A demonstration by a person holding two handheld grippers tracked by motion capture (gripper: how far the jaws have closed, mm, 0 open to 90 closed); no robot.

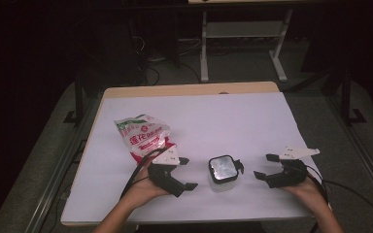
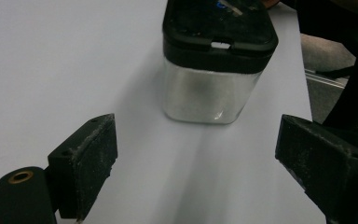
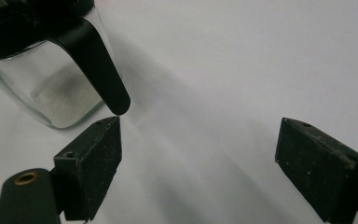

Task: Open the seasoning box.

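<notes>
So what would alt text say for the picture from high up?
A person's two hands hold open black grippers, left and right, either side of a small clear jar with a black lid, on a white table. A crumpled red and white bag lies behind the left gripper; the room beyond is dark.

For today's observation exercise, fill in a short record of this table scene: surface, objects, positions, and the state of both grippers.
surface: white table top
container: clear jar with black lid, upright, near front edge
bag: white and red bag, left of the jar
left gripper: open, beside the bag, pointing toward the jar
right gripper: open, right of the jar
held: nothing
</notes>
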